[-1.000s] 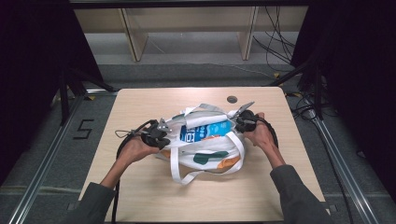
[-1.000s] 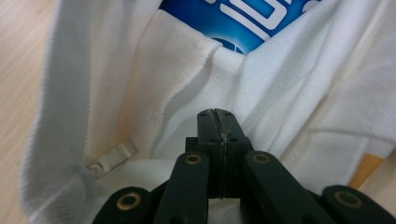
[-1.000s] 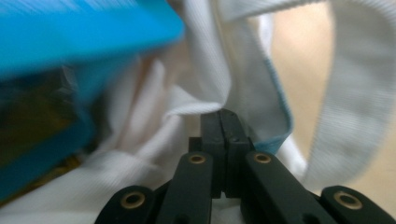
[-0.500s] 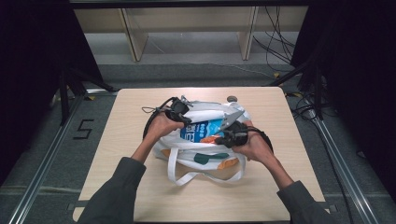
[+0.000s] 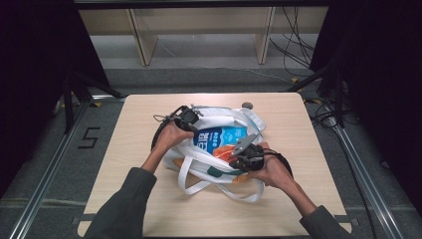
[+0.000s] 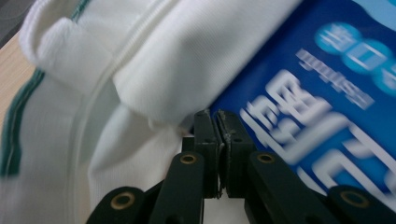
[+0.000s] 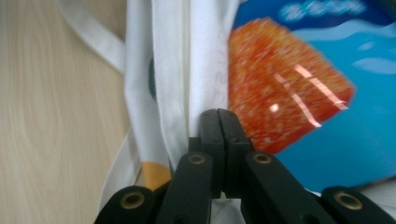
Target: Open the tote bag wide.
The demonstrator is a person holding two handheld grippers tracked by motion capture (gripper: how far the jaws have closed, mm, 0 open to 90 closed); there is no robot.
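A white tote bag (image 5: 230,118) with green trim lies open in the middle of the table. Inside it are a blue packet (image 5: 219,137) with white lettering and an orange speckled pack (image 5: 225,153). My left gripper (image 5: 193,118) is at the bag's far left rim. In the left gripper view its jaws (image 6: 217,115) stand almost together at a fold of white fabric (image 6: 154,79); they have just eased open a hair. My right gripper (image 5: 240,152) is at the near right rim. It is shut (image 7: 218,113) on the white fabric edge (image 7: 201,70) beside the orange pack (image 7: 280,93).
The bag's long white straps (image 5: 199,188) loop toward the near edge of the wooden table (image 5: 134,159). A small dark round object (image 5: 247,105) lies near the far edge. Wooden shelving and cables stand on the floor beyond.
Both hands have swung round the bag: the left from its left side to the far rim, the right from the far right to the near right rim. The bag's mouth now spreads front to back.
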